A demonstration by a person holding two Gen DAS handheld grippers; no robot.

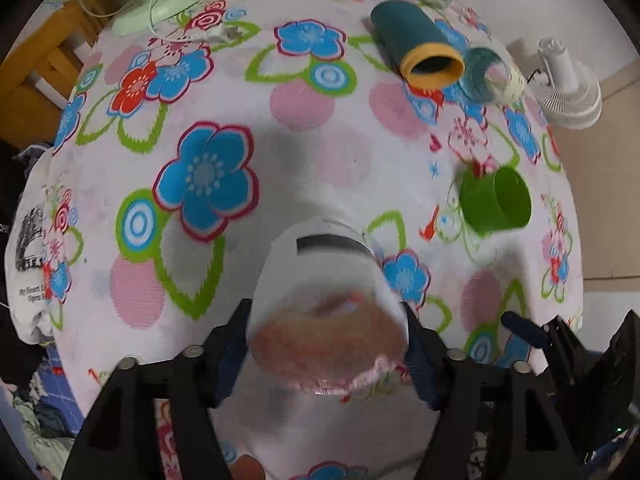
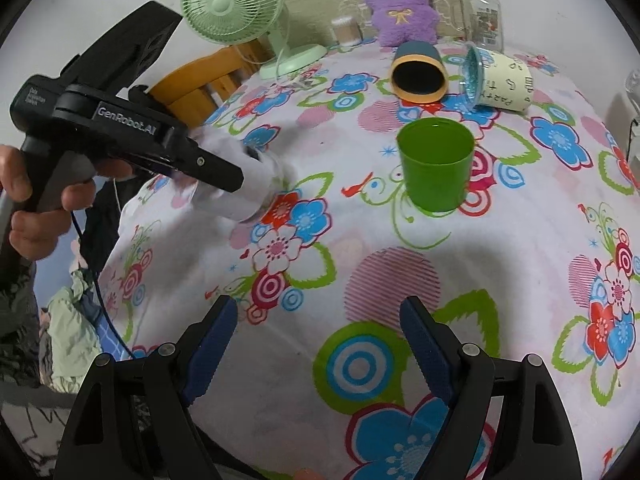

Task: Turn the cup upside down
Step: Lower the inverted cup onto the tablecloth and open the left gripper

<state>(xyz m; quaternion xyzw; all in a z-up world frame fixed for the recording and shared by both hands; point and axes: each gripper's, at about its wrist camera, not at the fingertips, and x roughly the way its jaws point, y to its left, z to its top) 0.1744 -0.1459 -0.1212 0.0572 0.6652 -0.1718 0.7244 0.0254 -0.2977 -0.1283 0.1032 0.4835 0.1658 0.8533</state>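
Between the blue pads of the left gripper (image 1: 328, 344), low in the left wrist view, a white cup (image 1: 320, 280) is pinched on both sides near its rim, blurred. Its long axis runs along the fingers, open pinkish mouth toward the camera at 6 o'clock, closed base with a dark bar at 12 o'clock, over the floral tablecloth (image 1: 224, 80). In the right wrist view the same cup (image 2: 244, 184) lies tilted at 9 o'clock, gripped by the hand-held left gripper (image 2: 224, 178). The right gripper (image 2: 316, 344) stands spread, holding nothing. A green cup (image 2: 435, 164) stands upright at 1 o'clock; beyond it a teal cup (image 2: 418, 76) and a cream cup (image 2: 500, 80) lie on their sides.
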